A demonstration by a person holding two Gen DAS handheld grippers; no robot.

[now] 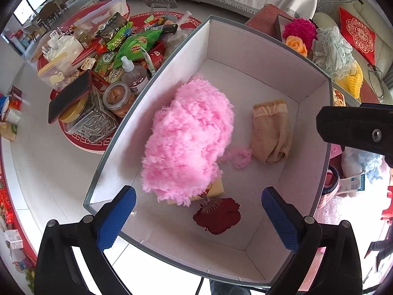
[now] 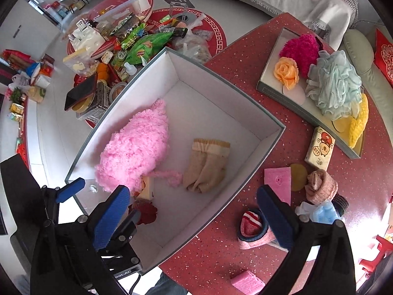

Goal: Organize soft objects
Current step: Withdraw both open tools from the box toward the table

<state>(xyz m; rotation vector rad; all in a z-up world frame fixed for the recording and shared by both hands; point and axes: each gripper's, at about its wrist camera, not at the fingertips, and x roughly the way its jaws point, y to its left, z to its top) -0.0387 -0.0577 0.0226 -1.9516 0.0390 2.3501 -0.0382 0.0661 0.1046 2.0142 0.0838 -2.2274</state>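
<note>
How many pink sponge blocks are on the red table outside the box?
2: one pink sponge beside the box's right wall, another pink sponge at the near table edge. Others may be hidden behind the gripper.

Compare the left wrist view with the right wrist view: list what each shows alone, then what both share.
Left wrist only: nearly the whole dark red flower on the box floor.

Right wrist only: the pink sponge, rolled pink sock and striped slipper on the red table.

Both: the white box holding the pink fluffy bundle and tan socks, plus the side tray's orange rose.
</note>
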